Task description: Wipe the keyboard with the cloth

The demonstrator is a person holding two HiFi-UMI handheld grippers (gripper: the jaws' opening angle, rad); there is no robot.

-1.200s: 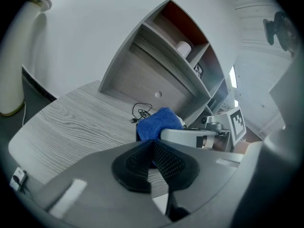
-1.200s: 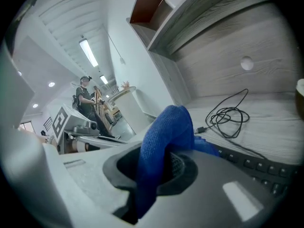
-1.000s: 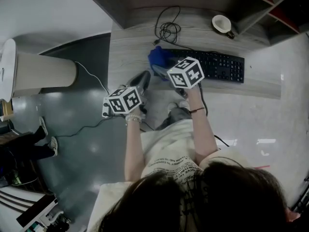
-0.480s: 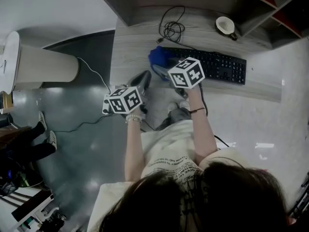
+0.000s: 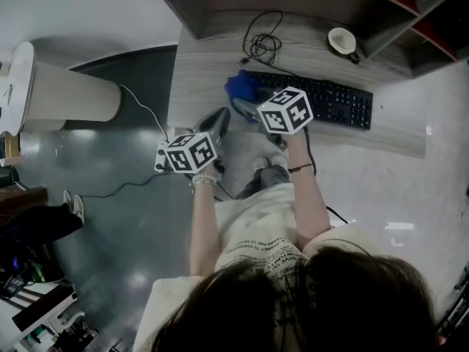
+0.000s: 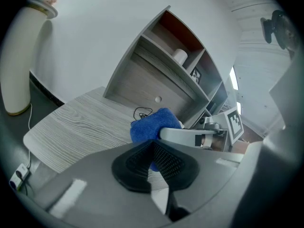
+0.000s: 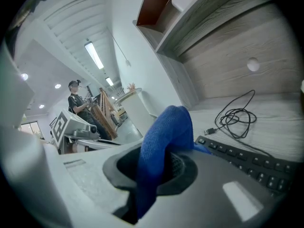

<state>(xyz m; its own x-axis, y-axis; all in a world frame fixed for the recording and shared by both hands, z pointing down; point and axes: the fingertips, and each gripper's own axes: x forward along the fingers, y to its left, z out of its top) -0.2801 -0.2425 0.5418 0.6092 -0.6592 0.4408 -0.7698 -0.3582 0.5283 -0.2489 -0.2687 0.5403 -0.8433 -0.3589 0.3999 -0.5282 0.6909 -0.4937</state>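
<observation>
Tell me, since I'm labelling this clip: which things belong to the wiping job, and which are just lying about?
In the job: keyboard, blue cloth, right tool gripping it.
Lying about: coiled cable, white cup, idle left tool, shut on nothing.

Your left gripper [image 5: 214, 120] sits at about 8 o'clock from your right gripper [image 5: 248, 100]. It is aimed toward 1 o'clock, its pads pressed together with nothing between them. Your right gripper is aimed toward 10 o'clock, its jaws clamped on the blue cloth [image 7: 166, 137]. Your left forearm [image 5: 201, 222] and right forearm [image 5: 308, 200] are bare and reach from 6 o'clock toward 12.
</observation>
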